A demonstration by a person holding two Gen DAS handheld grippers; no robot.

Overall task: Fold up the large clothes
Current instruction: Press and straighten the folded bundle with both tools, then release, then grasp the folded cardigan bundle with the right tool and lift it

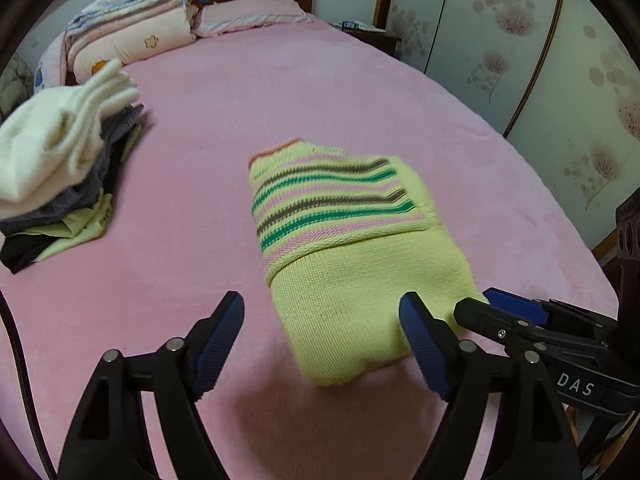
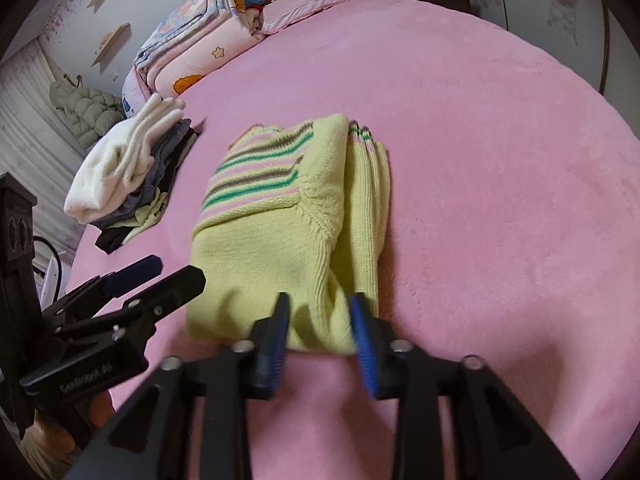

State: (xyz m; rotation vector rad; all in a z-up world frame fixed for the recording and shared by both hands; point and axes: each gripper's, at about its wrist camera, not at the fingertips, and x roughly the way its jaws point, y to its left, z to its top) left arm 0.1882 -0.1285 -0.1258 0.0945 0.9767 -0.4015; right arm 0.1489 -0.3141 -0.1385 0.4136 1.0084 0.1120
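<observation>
A yellow knit sweater with green, brown and pink stripes lies folded into a block on the pink bed; it also shows in the right wrist view. My left gripper is open, its jaws wide apart on either side of the sweater's near end, holding nothing. My right gripper is open, its jaws at the near edge of the sweater's right part, with cloth between them but not pinched. In the left wrist view the right gripper comes in from the right at the sweater's near corner.
A pile of folded clothes with a white top item sits at the left of the bed. Folded quilts and a pillow lie by the headboard. A wardrobe stands to the right.
</observation>
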